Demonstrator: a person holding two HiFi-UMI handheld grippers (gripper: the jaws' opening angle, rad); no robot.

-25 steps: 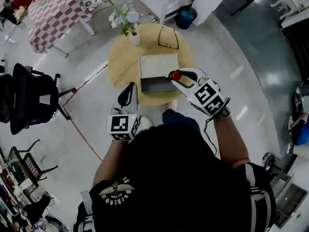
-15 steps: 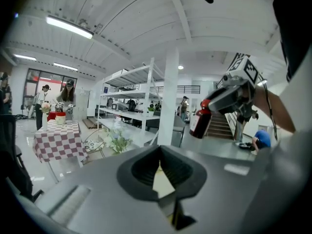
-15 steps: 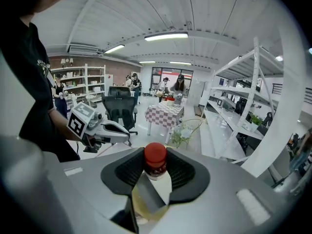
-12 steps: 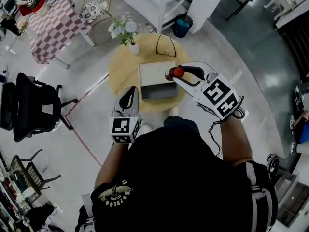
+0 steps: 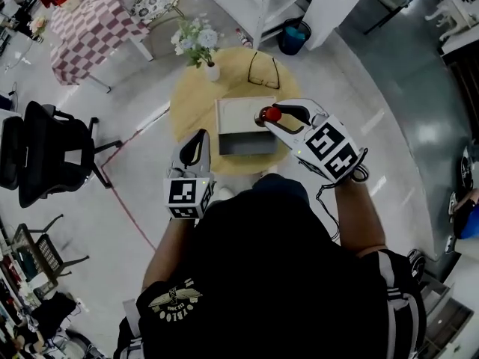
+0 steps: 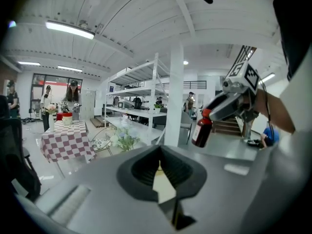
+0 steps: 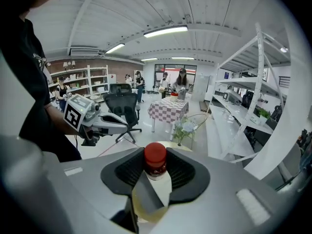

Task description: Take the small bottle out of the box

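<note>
A small dark bottle (image 5: 271, 114) with a red cap hangs over the right edge of the open box (image 5: 238, 111) on the round wooden table (image 5: 187, 99). My right gripper (image 5: 269, 117) is shut on it. In the right gripper view the red cap (image 7: 155, 155) sits between the ribbed pads. The left gripper view shows the whole bottle (image 6: 201, 130) in the air, its body and white label below the right gripper's jaws. My left gripper (image 5: 199, 142) hovers at the table's near left edge, jaws together and empty.
A vase of flowers (image 5: 202, 47) and a pair of glasses (image 5: 262, 60) lie on the far side of the table. A black office chair (image 5: 45, 155) stands to the left, a checkered table (image 5: 86, 21) beyond it.
My right gripper has lifted a little with the bottle in it. The left gripper has shifted slightly beside the table.
</note>
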